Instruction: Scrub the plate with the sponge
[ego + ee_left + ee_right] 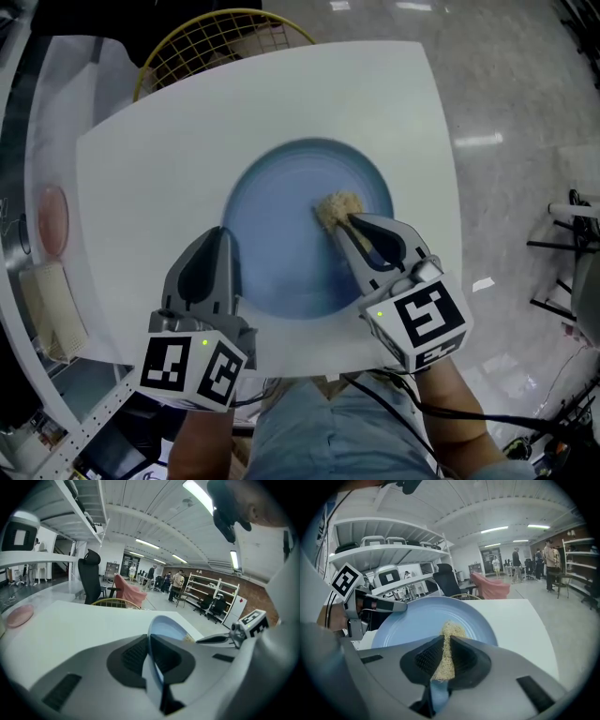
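Observation:
A round blue plate (281, 225) lies in the middle of the white table (169, 141). My left gripper (226, 240) is shut on the plate's left rim; in the left gripper view the thin rim (159, 625) stands edge-on between the jaws of that gripper (149, 640). My right gripper (343, 223) is shut on a tan fibrous sponge (337, 207), which rests on the plate's right half. The right gripper view shows the sponge (449, 634) pinched between the jaws of this gripper (446, 643), over the plate (412, 618), with the left gripper (379, 605) at the far rim.
A yellow wire basket (220, 37) stands behind the table's far edge. A pink dish (52, 217) and a beige block (54, 309) sit on a shelf to the left. The table's front edge lies just under both grippers; bare floor (525, 112) is to the right.

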Demonstrator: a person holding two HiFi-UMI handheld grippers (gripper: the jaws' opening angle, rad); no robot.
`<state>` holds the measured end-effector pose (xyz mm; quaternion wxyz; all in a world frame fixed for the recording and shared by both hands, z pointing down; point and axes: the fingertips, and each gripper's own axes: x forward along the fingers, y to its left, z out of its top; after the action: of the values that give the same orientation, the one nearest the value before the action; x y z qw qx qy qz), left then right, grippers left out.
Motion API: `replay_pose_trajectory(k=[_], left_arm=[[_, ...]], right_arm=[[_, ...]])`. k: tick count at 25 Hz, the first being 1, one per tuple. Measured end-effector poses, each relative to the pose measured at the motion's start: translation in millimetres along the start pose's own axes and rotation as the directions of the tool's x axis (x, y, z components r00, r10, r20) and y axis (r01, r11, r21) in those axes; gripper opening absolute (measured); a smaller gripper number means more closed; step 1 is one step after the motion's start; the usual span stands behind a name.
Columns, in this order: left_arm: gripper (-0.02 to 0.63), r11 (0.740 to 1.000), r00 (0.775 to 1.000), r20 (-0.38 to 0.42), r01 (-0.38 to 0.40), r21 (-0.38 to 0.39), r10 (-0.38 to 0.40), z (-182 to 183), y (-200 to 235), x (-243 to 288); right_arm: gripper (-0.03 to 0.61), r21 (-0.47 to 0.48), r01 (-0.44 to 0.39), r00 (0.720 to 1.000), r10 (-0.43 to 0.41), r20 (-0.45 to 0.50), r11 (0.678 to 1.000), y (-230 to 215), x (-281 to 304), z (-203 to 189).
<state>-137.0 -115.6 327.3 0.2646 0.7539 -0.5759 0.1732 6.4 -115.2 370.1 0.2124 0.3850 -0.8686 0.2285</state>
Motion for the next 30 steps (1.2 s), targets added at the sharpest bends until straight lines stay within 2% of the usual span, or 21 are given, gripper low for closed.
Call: replay_pose_trajectory(k=[6, 12, 19, 25, 30], left_arm=[[0.026, 1.0, 1.0, -0.006, 0.007, -0.009, -0.007, -0.9, 0.6, 3.2], [0.026, 1.0, 1.0, -0.011, 0.005, -0.023, -0.005, -3.1, 4.1, 9.1], [0.026, 1.0, 1.0, -0.014, 0.005, -0.03, -0.006, -6.1, 11.6, 15.3], [0.026, 0.999, 1.0, -0.024, 0.011, -0.034, -0.012, -12.8, 15.3, 21.2], [0.025, 0.999, 0.999, -0.044, 0.017, -0.04, -0.018, -22.1, 18.5, 27.8]], right_arm=[[0.046, -0.021, -0.016, 1.0, 0.016, 0.019, 1.0, 5.5, 12.7, 19.1], [0.046, -0.074, -0.108, 0.993, 0.11, 0.03, 0.991, 32.0, 24.8, 29.2], [0.046, -0.085, -0.19, 0.982, 0.191, 0.003, 0.978, 61.3, 28.0, 24.2], [0.046, -0.062, -0.208, 0.978, 0.206, -0.026, 0.976, 63.4, 21.4, 8.7], [0.046, -0.032, -0.176, 0.984, 0.174, -0.048, 0.984, 48.6, 14.0, -6.1]])
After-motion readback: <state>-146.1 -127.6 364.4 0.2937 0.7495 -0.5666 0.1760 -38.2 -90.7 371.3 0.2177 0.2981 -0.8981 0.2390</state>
